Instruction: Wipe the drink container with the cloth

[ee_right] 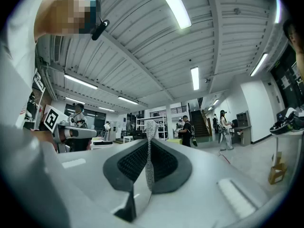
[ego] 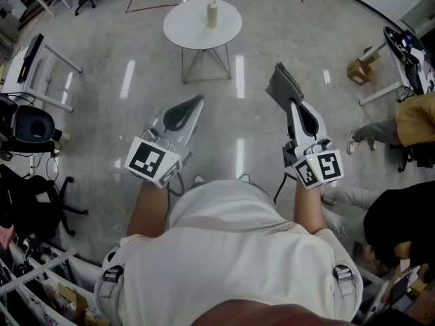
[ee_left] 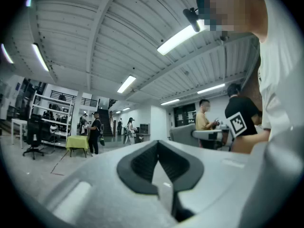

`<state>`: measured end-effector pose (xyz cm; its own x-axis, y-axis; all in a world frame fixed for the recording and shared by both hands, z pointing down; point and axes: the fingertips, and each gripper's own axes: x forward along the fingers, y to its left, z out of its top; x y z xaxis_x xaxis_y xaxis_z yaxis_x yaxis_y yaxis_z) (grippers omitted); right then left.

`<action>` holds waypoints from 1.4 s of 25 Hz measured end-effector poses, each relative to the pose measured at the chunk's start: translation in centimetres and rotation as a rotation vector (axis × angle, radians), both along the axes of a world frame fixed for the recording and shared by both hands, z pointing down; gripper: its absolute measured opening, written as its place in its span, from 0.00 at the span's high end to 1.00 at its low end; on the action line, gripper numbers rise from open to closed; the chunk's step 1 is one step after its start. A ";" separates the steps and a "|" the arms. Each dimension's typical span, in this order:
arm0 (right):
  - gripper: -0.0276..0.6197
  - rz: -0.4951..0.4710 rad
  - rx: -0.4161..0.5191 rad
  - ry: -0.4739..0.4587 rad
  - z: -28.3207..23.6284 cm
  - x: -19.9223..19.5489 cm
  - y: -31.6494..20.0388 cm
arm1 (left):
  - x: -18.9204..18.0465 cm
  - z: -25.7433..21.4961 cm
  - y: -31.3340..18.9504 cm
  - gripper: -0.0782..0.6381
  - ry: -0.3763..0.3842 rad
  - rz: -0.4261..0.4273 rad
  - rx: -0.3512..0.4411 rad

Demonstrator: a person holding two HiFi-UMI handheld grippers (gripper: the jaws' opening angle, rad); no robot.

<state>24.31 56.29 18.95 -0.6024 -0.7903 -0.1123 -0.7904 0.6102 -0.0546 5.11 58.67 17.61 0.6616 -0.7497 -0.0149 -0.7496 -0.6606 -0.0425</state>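
- Clenched on nothing, the left tongs (ee_left: 159,161) show their two dark pads (ee_left: 137,165) meeting along one line in the left gripper view, with no object between them.
- Beside them, the right tongs (ee_right: 148,151) are grasping the cloth (ee_right: 150,137). Its thin woven edge stands up between the pads in the right gripper view.
- From the head view, the left tongs (ego: 194,104) and right tongs (ego: 291,107) are both held out in front of the person's white shirt (ego: 231,250), and both point toward the desk (ego: 183,29).
- The grey cloth (ego: 282,85) sticks out past the tip of the right tongs on the side facing the desk, hanging free over the floor (ego: 238,114) and touching nothing else.
- The desk is a round white one on thin legs, well ahead of both tongs with bare floor between.
- The drink container (ego: 212,13) stands upright near the middle of the desk top, alone there and well apart from the cloth.
- It is too small in this view to tell whether its surface is wet or marked.
- As I judge it, only the first part is done: the cloth is in hand.
- Everything else is left: closing in on the desk, probably steadying the drink container with the left tongs, and then rubbing the cloth over it.
- No wiping contact exists yet, so the task looks to be near its start.
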 end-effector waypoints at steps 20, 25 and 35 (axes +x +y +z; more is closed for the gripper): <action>0.94 -0.012 0.029 0.043 -0.7 -4.4 0.7 | -3.8 0.3 0.0 0.89 0.024 0.018 -0.009; 0.94 -0.026 0.022 0.038 -0.3 -7.6 0.5 | -7.1 0.5 0.0 0.89 0.020 0.001 -0.010; 0.94 -0.007 -0.012 0.041 2.2 -15.0 -0.7 | -15.6 3.4 -1.2 0.89 0.044 -0.022 -0.045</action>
<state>9.29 55.60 21.13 -0.6118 -0.7872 -0.0779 -0.7878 0.6152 -0.0293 -10.49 57.45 21.00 0.6441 -0.7649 -0.0092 -0.7647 -0.6441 0.0204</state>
